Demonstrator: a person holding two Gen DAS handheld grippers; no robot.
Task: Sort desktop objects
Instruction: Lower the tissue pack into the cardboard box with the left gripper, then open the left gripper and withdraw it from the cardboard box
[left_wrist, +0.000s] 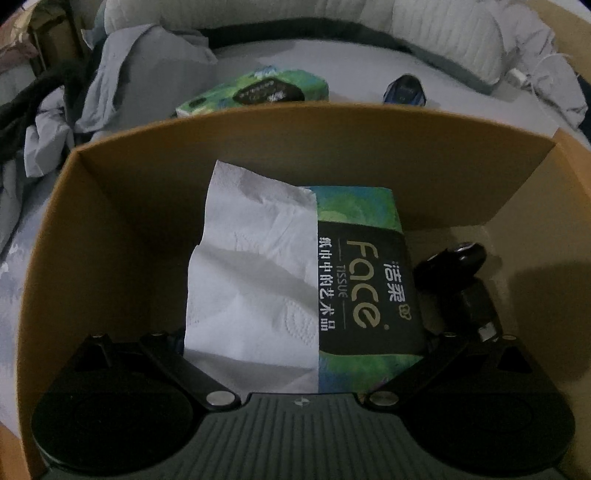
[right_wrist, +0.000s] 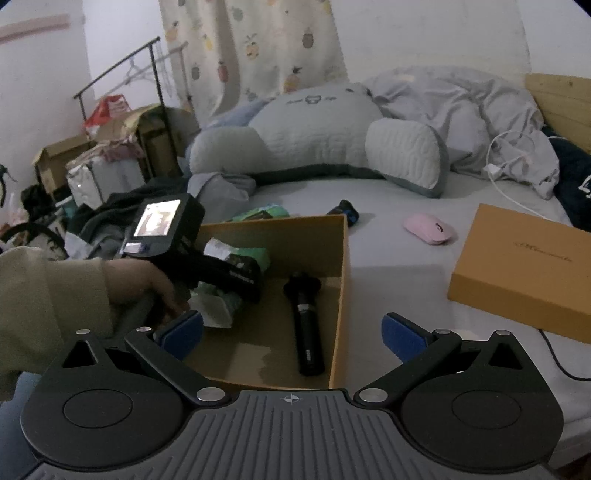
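Left wrist: left gripper (left_wrist: 306, 354) fingertips hidden, grip unclear, tissue pack (left_wrist: 354, 280) may snag; right gripper (right_wrist: 291, 332) spread, empty.

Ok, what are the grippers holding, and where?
Right gripper: nothing, open. Left gripper: tissue pack sits between its jaws at the near end; grip unclear.

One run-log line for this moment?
left gripper: shut on tissue pack in box | right gripper: open | mouse: unsorted
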